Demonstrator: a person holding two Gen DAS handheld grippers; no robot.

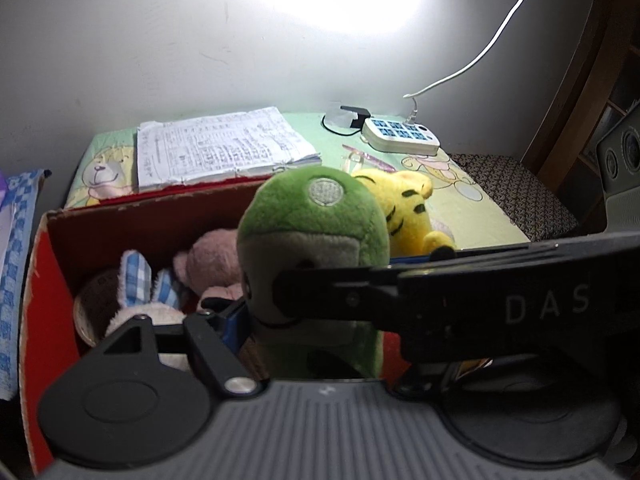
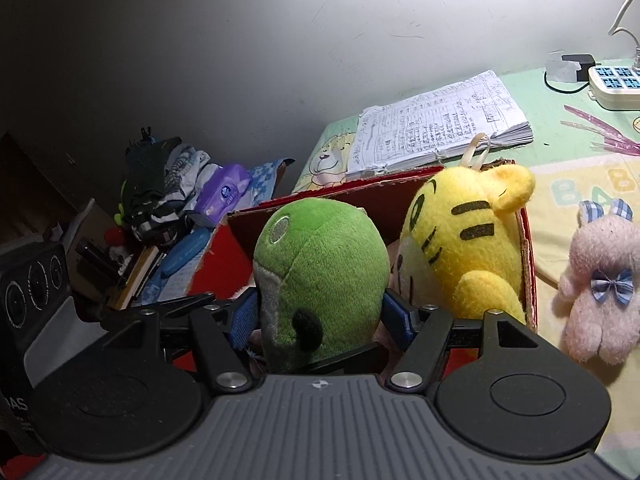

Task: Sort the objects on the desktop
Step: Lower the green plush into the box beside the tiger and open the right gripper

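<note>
A green plush (image 1: pixel 312 216) (image 2: pixel 320 264) hangs upright over the open red cardboard box (image 1: pixel 52 280) (image 2: pixel 360 196). My right gripper (image 2: pixel 320 316) is shut on it, blue pads pressed into both its sides. My left gripper (image 1: pixel 320 320) also straddles the plush: its left pad touches the plush, while its right finger is hidden behind a black finger of the right gripper (image 1: pixel 400 300). Inside the box lie a pink bear (image 1: pixel 212 260), a bunny with blue checked ears (image 1: pixel 136 280) and, at the right end, a yellow tiger (image 1: pixel 404 208) (image 2: pixel 472 240).
A pink plush with a blue bow (image 2: pixel 600 280) lies on the table right of the box. Behind the box are a written notebook (image 1: pixel 216 144) (image 2: pixel 436 120) and a power strip (image 1: pixel 400 134). Clothes and a purple tissue pack (image 2: pixel 224 196) are piled at the left.
</note>
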